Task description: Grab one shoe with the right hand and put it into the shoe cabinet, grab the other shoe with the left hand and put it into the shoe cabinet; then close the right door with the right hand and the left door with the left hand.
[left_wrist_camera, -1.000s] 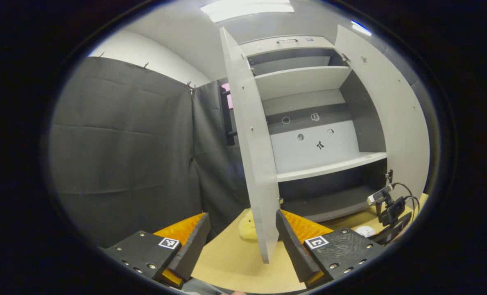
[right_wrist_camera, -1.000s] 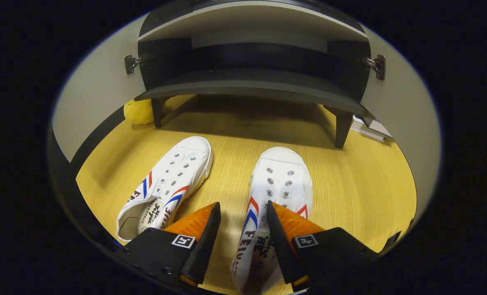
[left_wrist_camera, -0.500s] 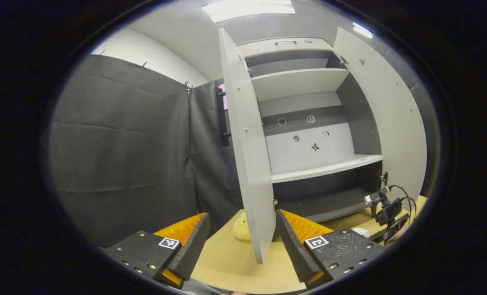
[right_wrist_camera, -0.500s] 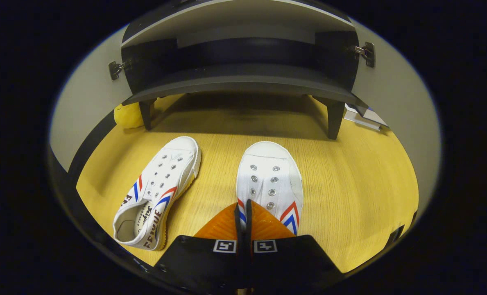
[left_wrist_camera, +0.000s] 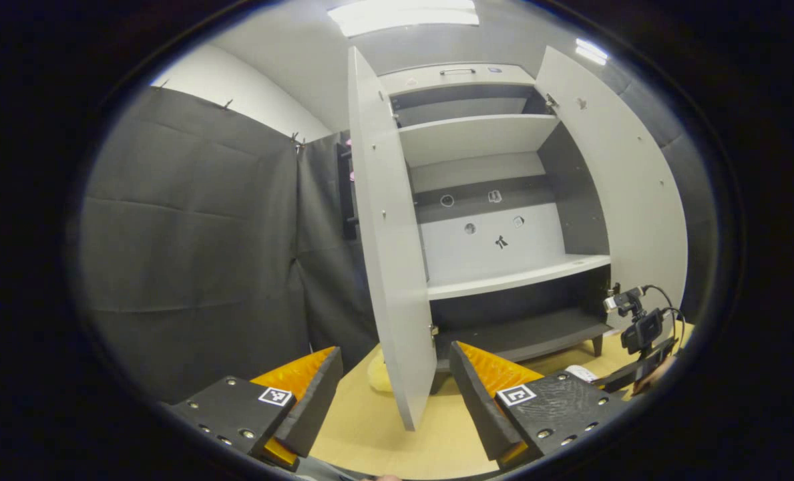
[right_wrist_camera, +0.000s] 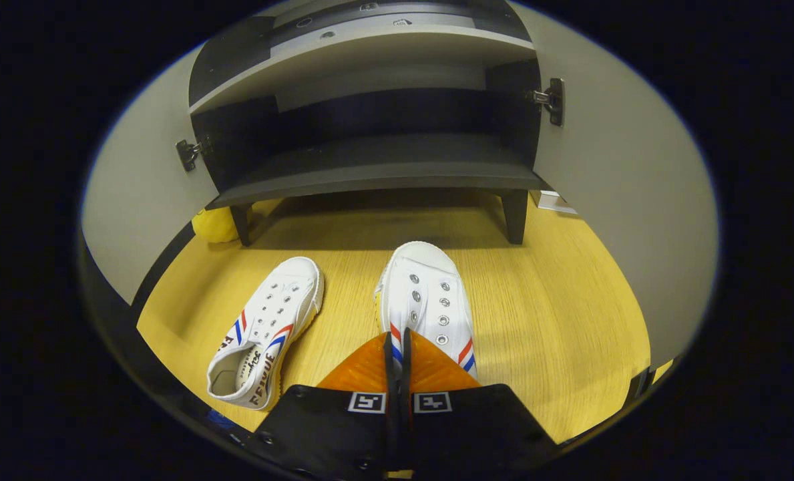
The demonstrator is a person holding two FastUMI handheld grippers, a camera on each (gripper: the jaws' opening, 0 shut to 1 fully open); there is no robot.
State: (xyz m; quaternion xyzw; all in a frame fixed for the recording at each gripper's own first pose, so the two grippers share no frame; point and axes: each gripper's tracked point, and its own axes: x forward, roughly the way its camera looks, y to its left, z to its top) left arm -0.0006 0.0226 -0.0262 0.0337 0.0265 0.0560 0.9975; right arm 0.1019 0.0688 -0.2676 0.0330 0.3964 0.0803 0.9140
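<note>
Clamped almost together, the jaws of the right gripper (right_wrist_camera: 397, 347) pinched the side wall of one white shoe (right_wrist_camera: 427, 300), whose toe pointed toward the shoe cabinet (right_wrist_camera: 370, 174). That shoe seemed lifted a little off the wooden floor (right_wrist_camera: 557, 321), though this was hard to tell. Its mate, the other shoe (right_wrist_camera: 266, 331), lay on the floor just to the left, apart from it. Jaws of the left gripper (left_wrist_camera: 393, 394) stood wide apart with nothing between them, facing the left door (left_wrist_camera: 386, 234) and the right door (left_wrist_camera: 620, 194), both swung open.
</note>
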